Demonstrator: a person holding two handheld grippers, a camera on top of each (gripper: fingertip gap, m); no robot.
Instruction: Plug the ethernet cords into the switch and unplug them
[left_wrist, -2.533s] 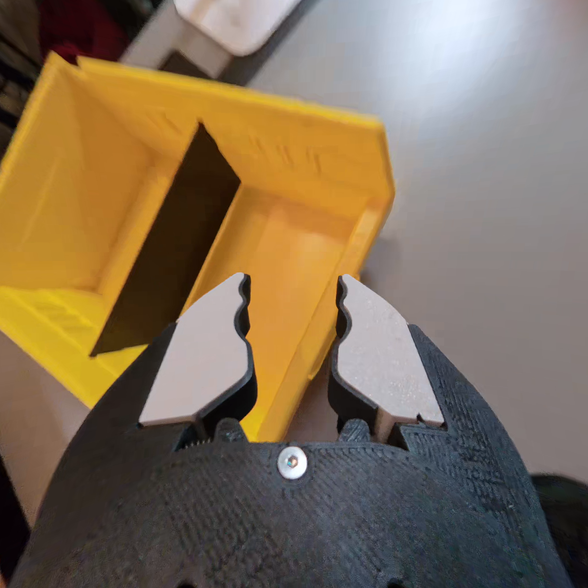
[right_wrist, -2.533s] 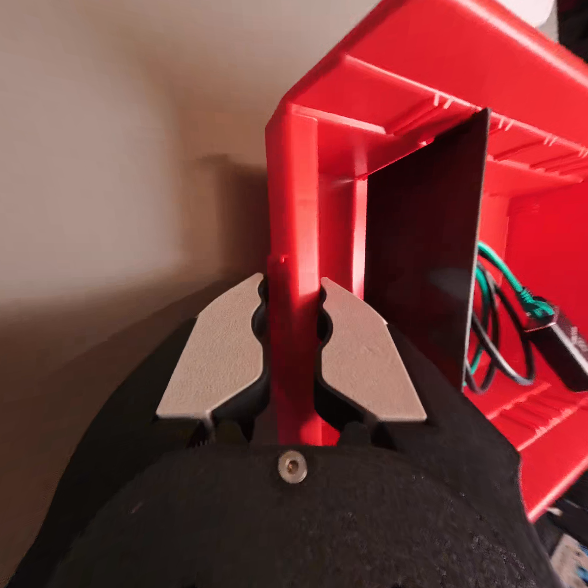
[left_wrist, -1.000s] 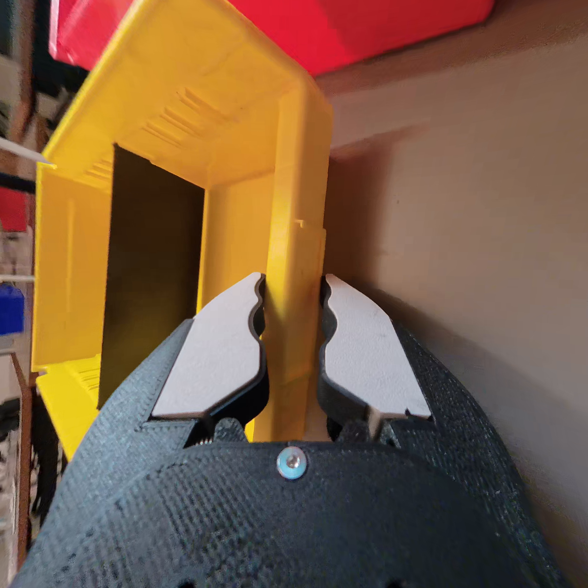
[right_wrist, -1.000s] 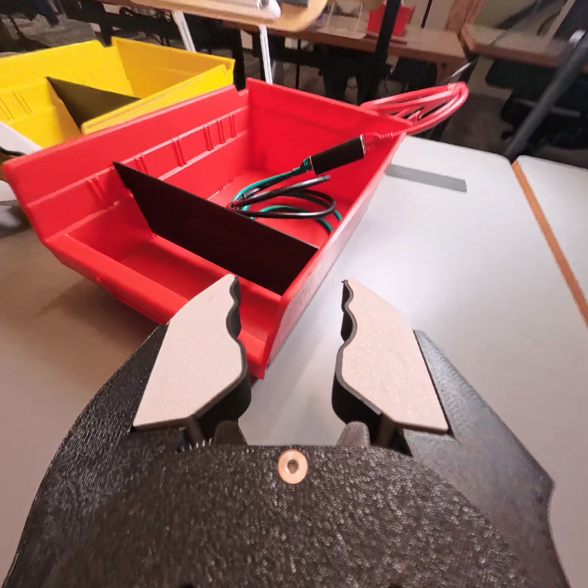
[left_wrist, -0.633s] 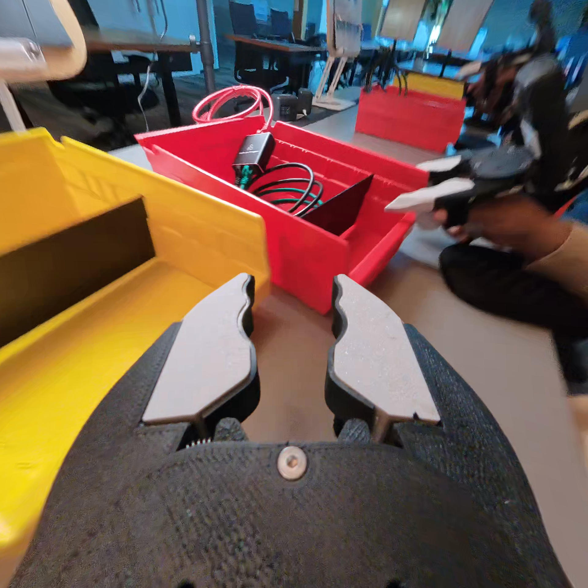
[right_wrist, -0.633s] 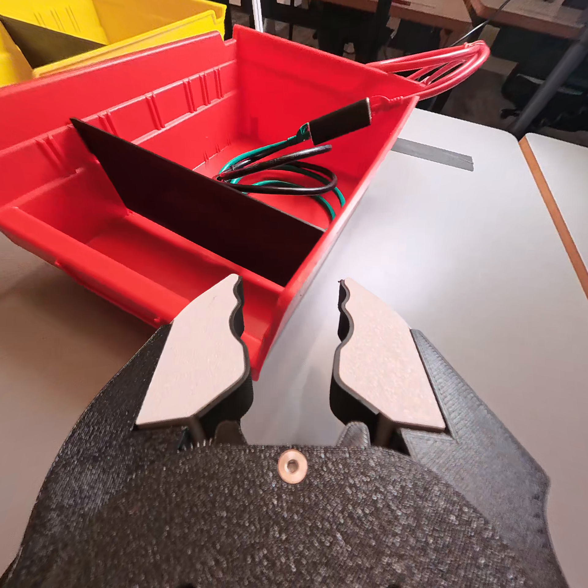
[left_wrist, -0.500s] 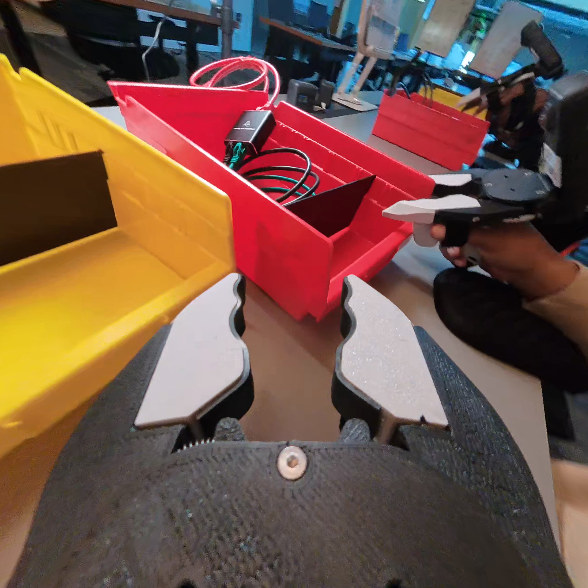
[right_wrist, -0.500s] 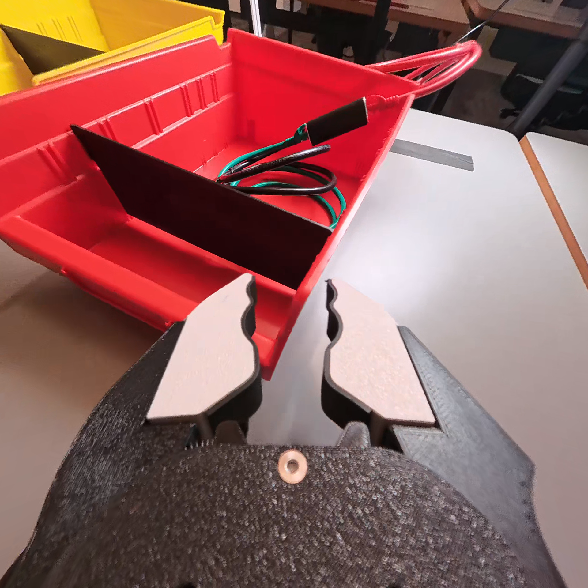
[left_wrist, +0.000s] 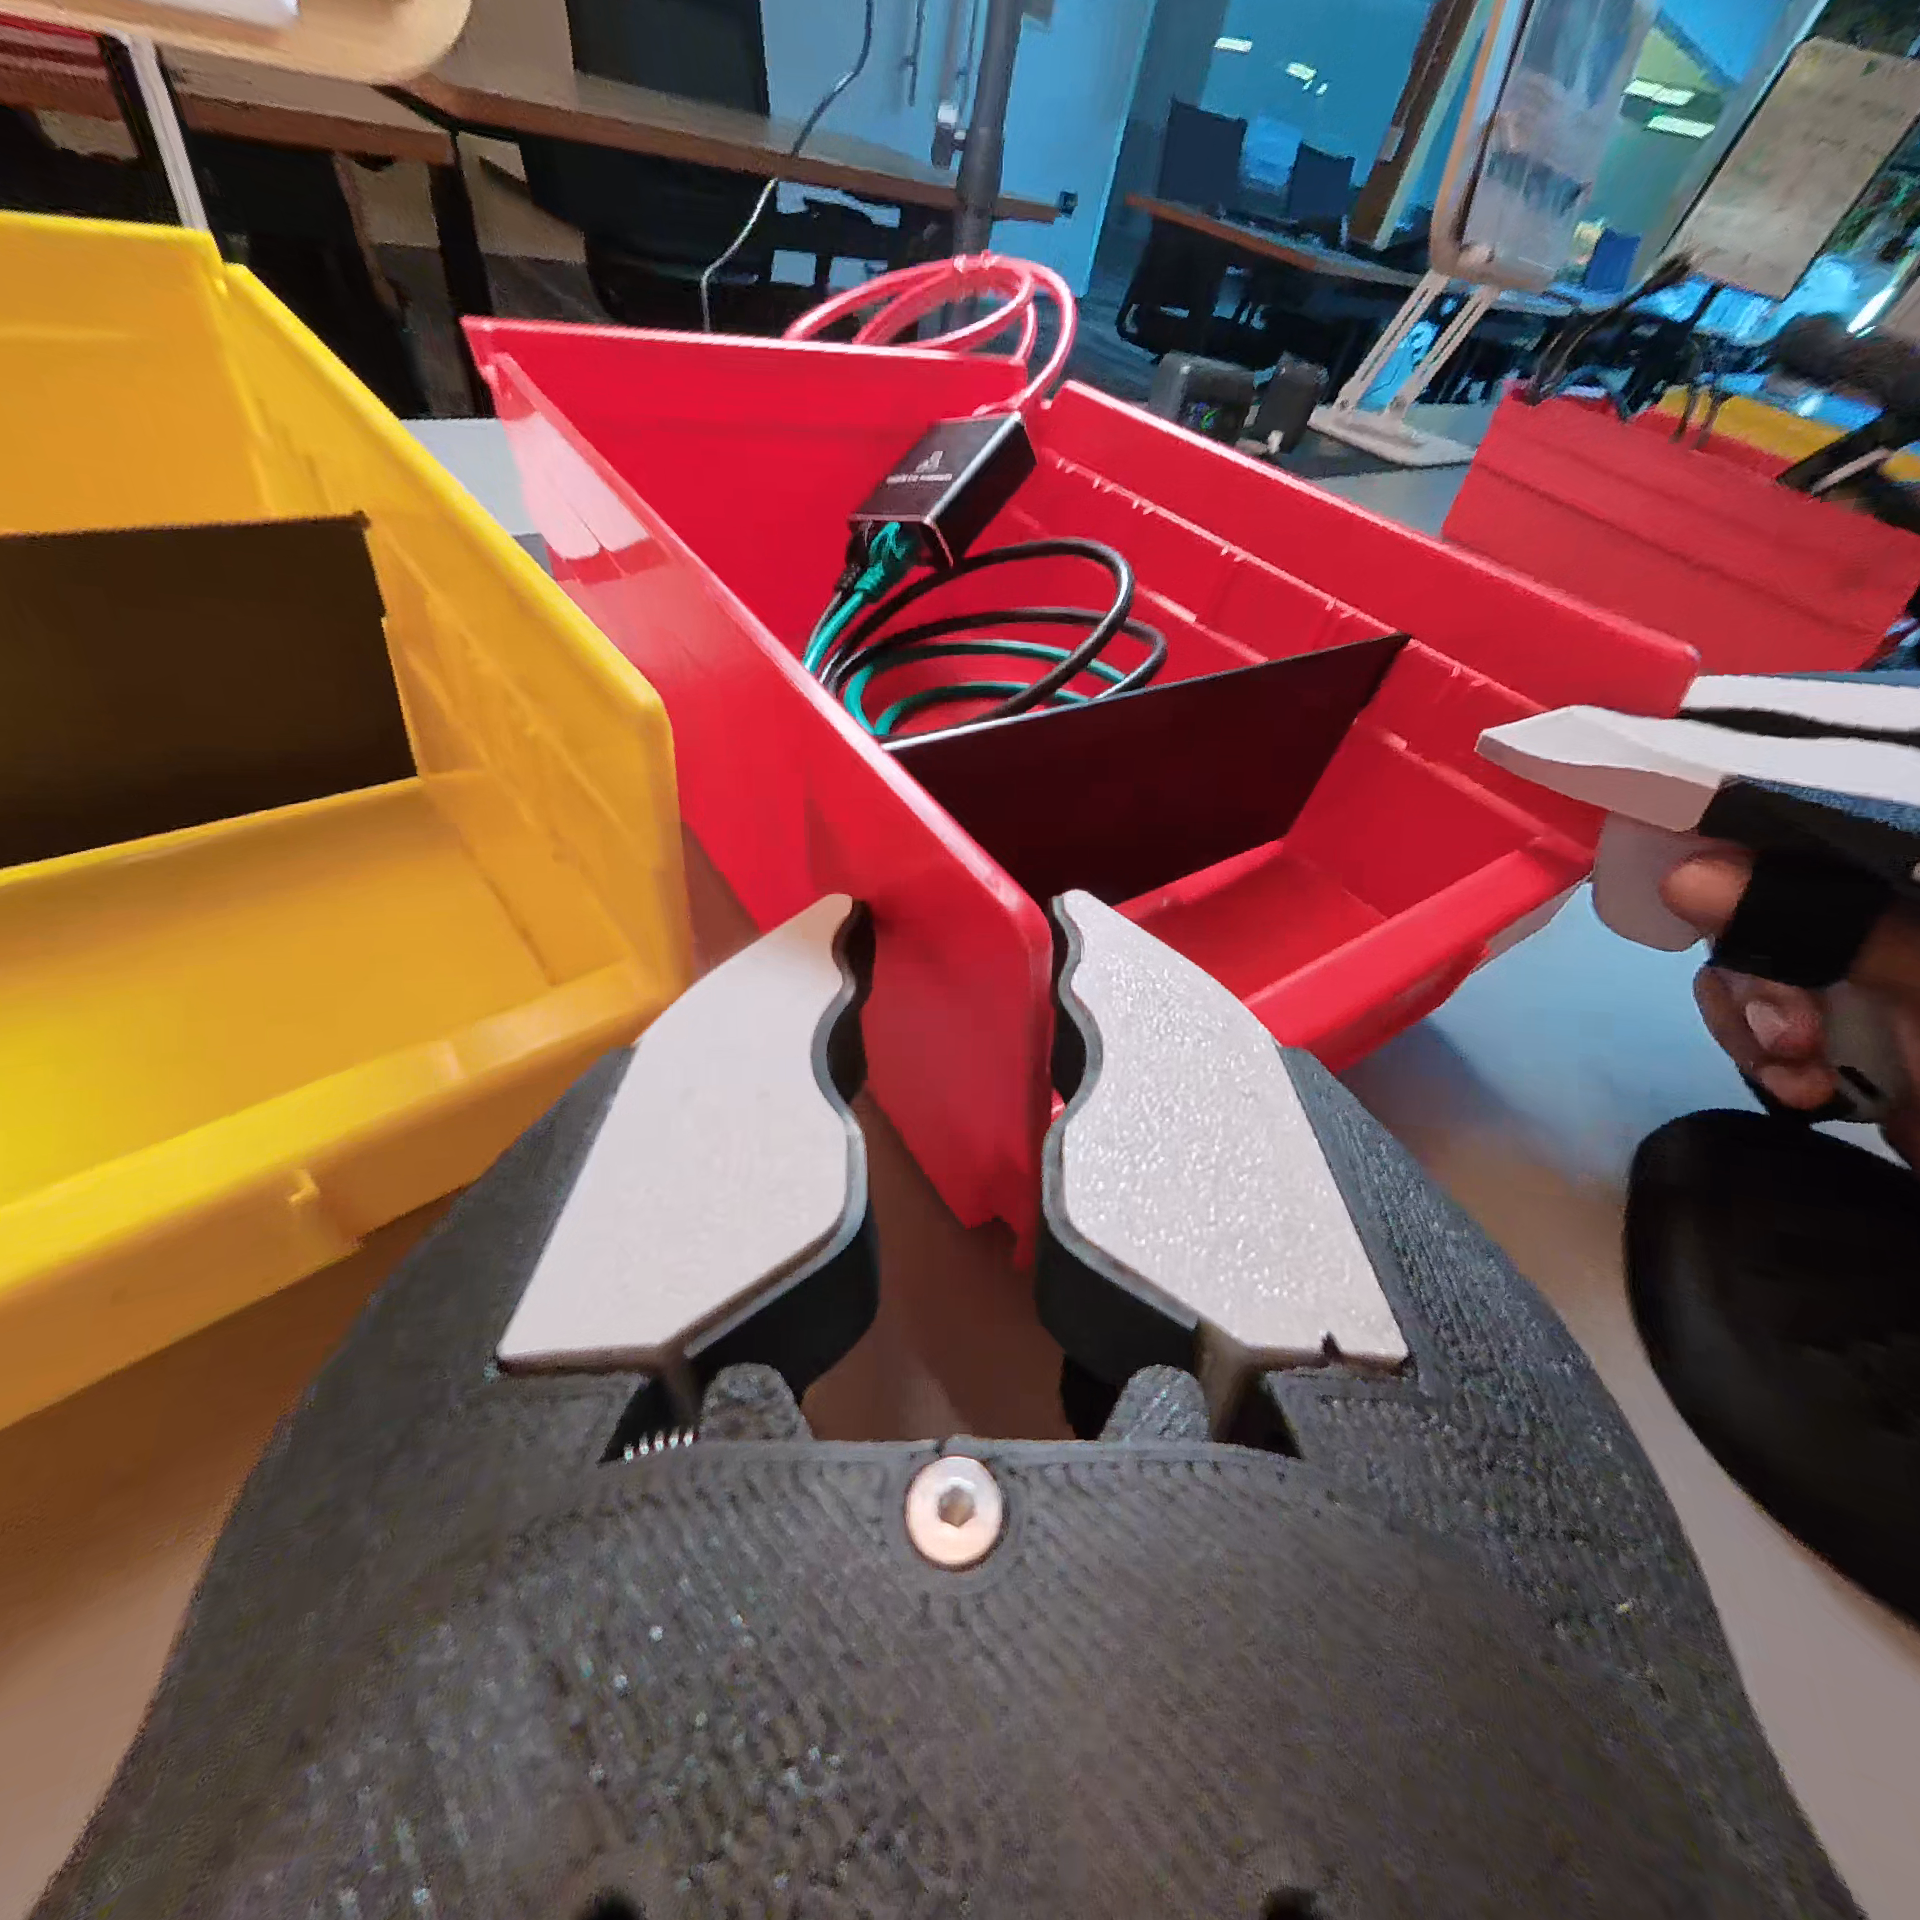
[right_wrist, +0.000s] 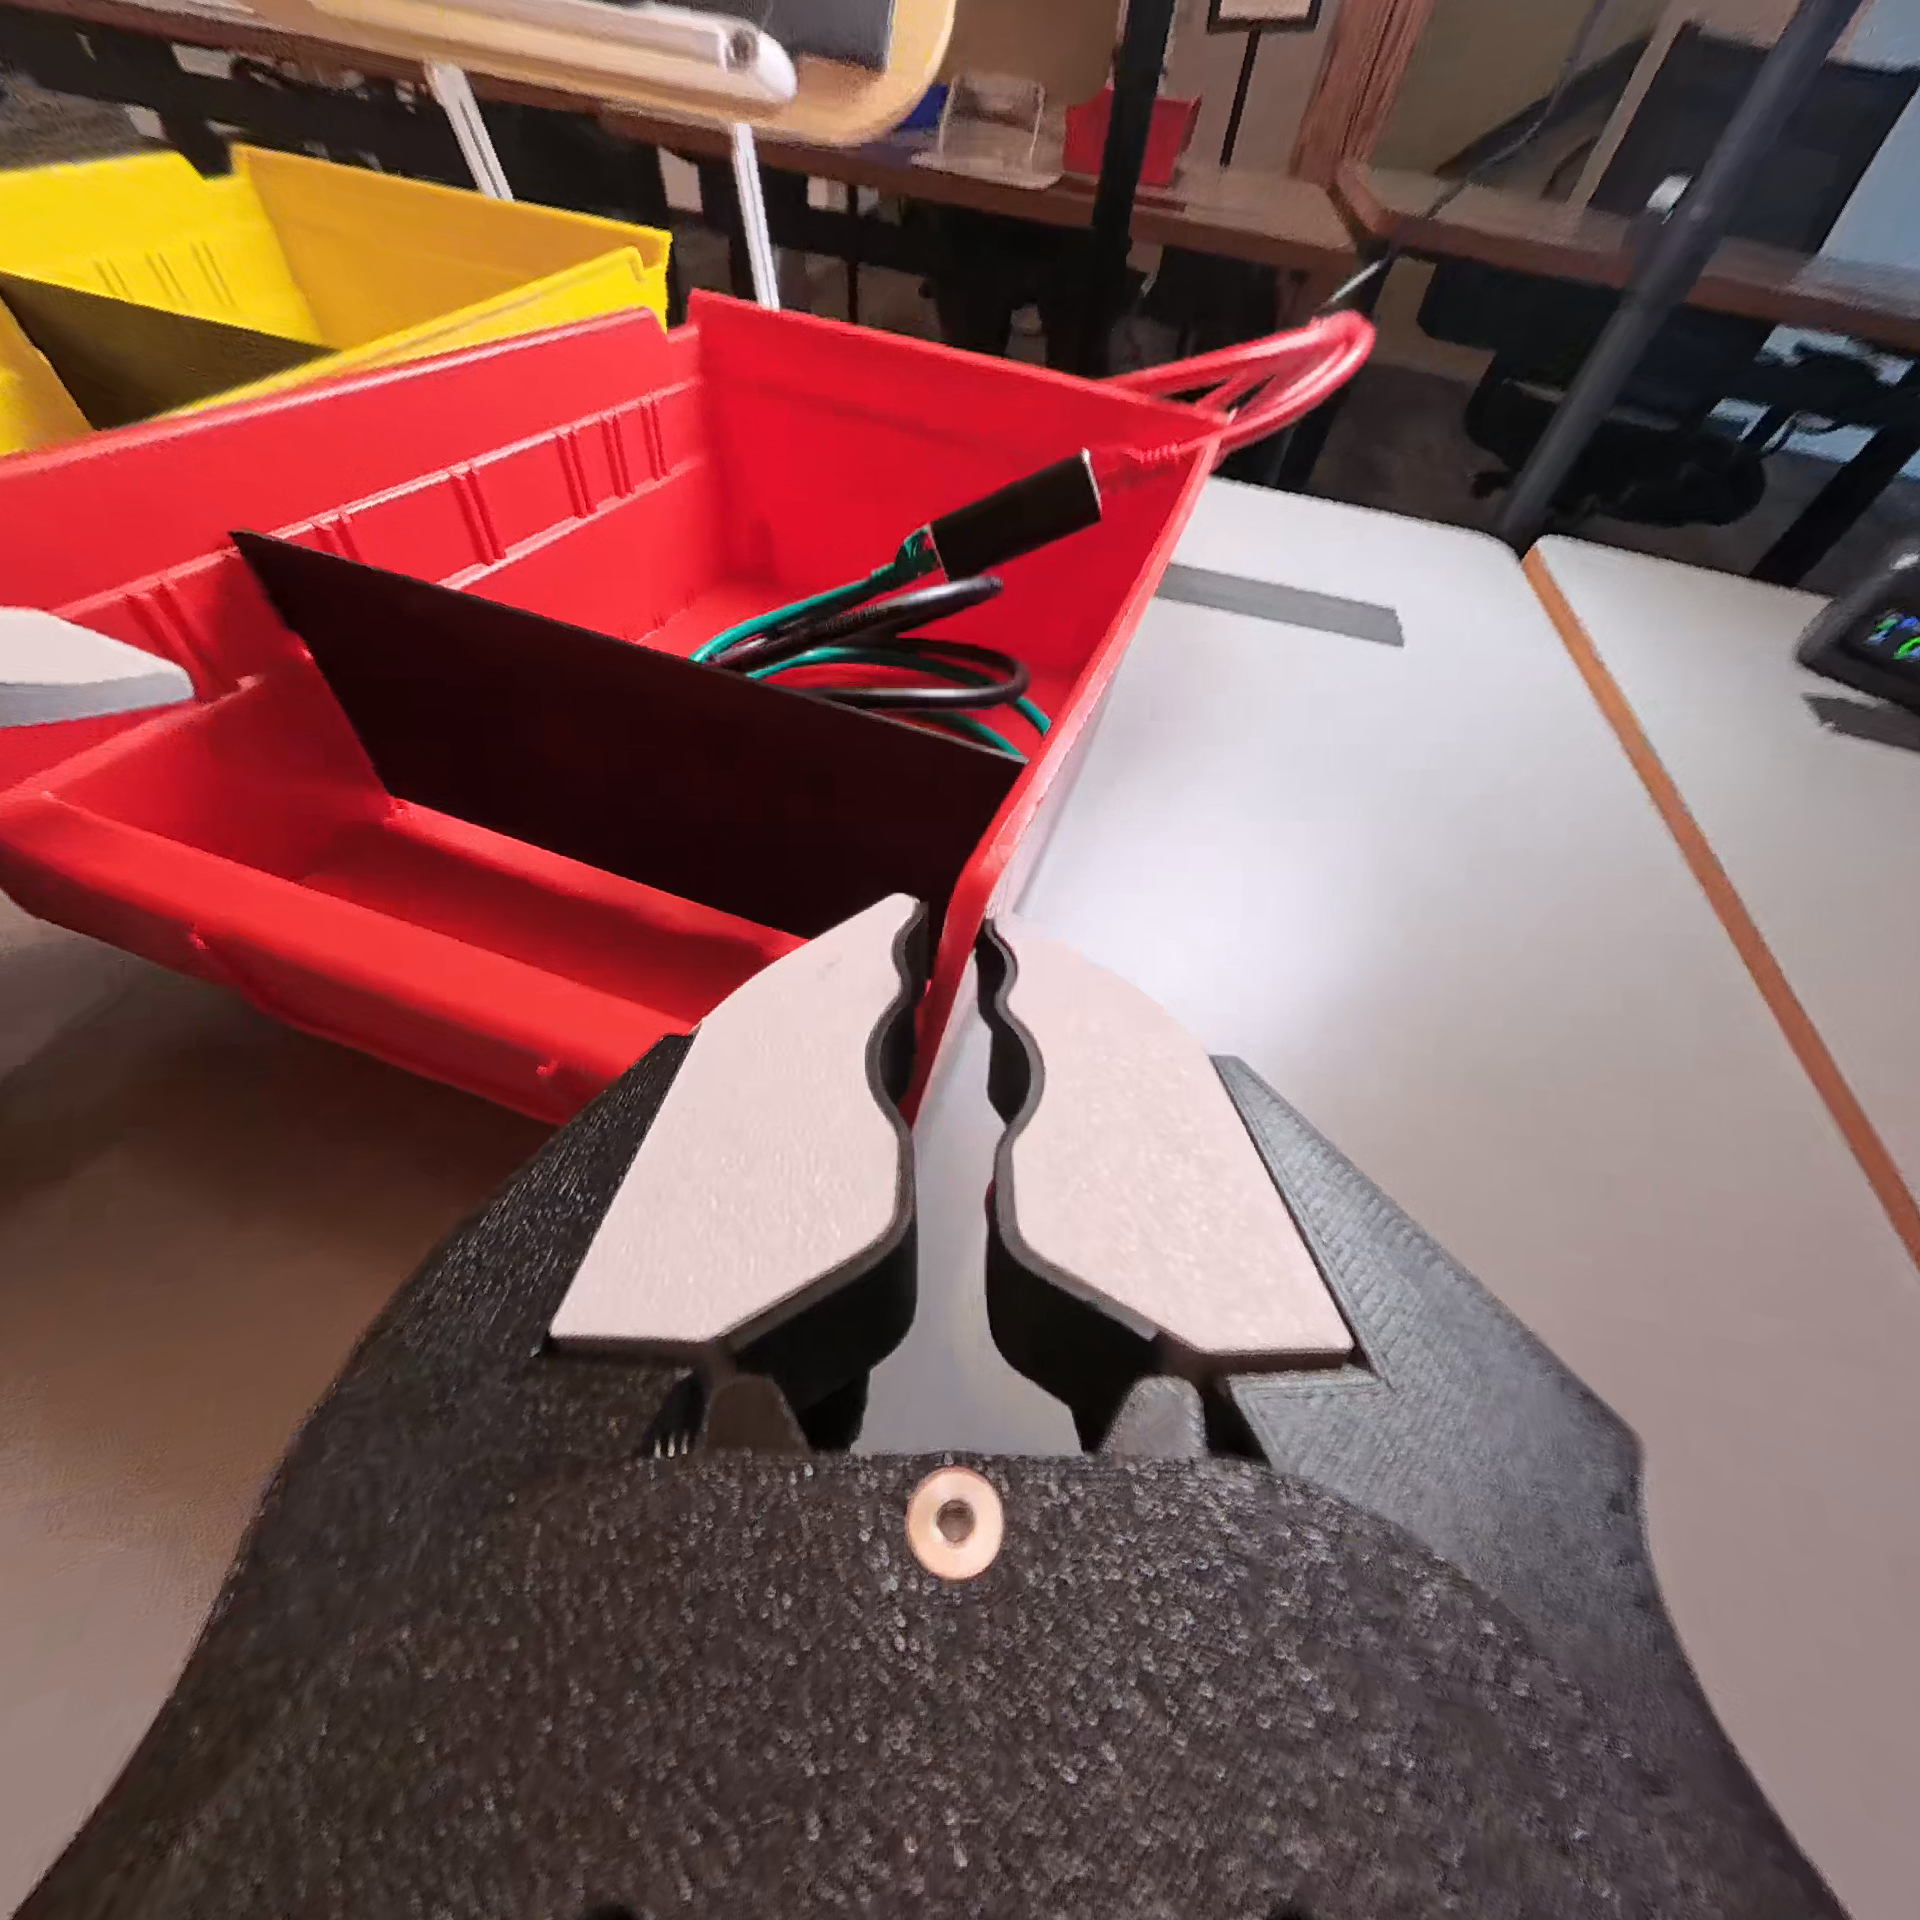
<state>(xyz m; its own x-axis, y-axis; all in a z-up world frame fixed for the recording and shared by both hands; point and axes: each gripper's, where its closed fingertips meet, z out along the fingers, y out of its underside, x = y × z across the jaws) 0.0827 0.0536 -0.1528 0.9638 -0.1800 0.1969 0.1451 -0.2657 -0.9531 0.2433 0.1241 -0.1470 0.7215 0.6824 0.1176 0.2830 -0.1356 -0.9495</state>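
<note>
Now our left gripper (left_wrist: 956, 1049) fingers closed on red bin (left_wrist: 1351, 582) corner wall, our right gripper (right_wrist: 948, 1023) pinching its opposite wall, switch (left_wrist: 940, 473) with ethernet cords (left_wrist: 997, 665) inside bin's far compartment behind black divider (left_wrist: 1132, 758).

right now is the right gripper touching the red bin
Touching. In the right wrist view the right gripper has closed on the red bin side wall, both fingers against its thin rim with no gap showing.

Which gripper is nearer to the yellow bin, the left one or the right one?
Left. The left gripper straddles the red bin next to the yellow bin; the right gripper is at its far corner.
</note>
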